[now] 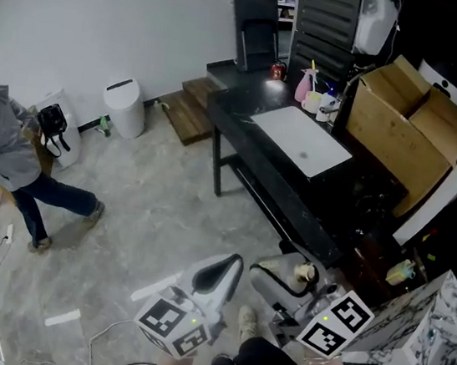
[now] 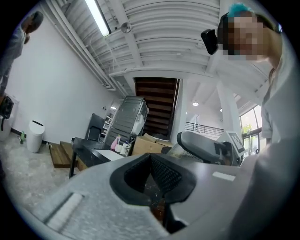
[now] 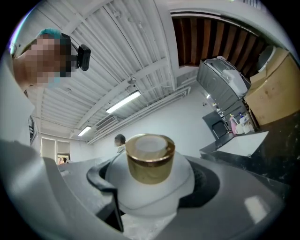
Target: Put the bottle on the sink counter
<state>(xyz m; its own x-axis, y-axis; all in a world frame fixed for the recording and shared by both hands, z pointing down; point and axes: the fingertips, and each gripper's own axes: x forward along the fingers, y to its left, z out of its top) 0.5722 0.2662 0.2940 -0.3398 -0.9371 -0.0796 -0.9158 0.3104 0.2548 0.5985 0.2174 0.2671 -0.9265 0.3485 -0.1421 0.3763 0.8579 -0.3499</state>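
Observation:
A white bottle with a gold cap (image 3: 150, 161) stands between the jaws of my right gripper (image 3: 152, 190), which is shut on its round body. In the head view the bottle (image 1: 306, 273) and right gripper (image 1: 295, 278) sit low, near my legs, in front of the counter's near end. The black sink counter (image 1: 246, 117) with its white basin (image 1: 302, 141) stretches away ahead; it also shows at the far right as the counter (image 3: 269, 164). My left gripper (image 1: 227, 268) hangs beside the right one, jaws shut and empty, the gripper (image 2: 157, 183) pointing towards the counter (image 2: 89, 145).
A pink spray bottle (image 1: 305, 85), cups and a red can (image 1: 277, 71) crowd the counter's far end. A big cardboard box (image 1: 406, 118) stands to its right. A white bin (image 1: 125, 108), wooden steps (image 1: 190, 109) and a person in a grey hoodie (image 1: 2, 146) are at the left.

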